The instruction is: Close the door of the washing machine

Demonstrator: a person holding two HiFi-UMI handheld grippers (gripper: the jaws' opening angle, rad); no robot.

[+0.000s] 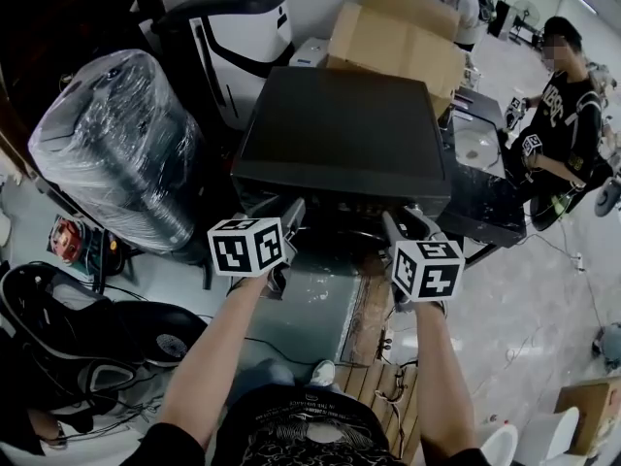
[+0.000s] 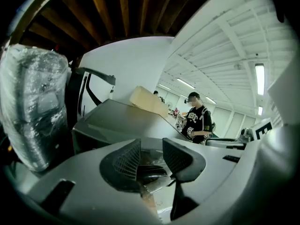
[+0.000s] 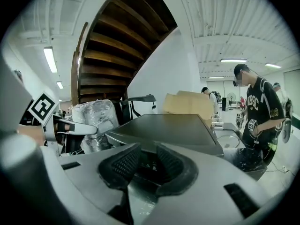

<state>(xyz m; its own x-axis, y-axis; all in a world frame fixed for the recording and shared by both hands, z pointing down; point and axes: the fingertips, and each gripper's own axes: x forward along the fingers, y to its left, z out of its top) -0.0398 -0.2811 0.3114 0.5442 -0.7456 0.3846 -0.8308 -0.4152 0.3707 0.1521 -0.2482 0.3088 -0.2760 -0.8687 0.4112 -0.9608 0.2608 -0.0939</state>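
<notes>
I'm holding my left hand-held gripper (image 1: pixel 290 219) and right hand-held gripper (image 1: pixel 394 227), both half-open and empty, at the door (image 1: pixel 340 129) front edge. Next, I reckon, I'm pressing it down flush.

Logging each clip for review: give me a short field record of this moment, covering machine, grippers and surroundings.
machine: dark washing machine, flat top seen from above
door: cannot tell whether open or shut
left gripper: jaws apart, nothing between them, near the machine's front
right gripper: jaws apart, nothing between them, near the machine's front
left of machine: plastic-wrapped bundle
behind machine: cardboard boxes
bystander: person in black shirt, to the right
</notes>
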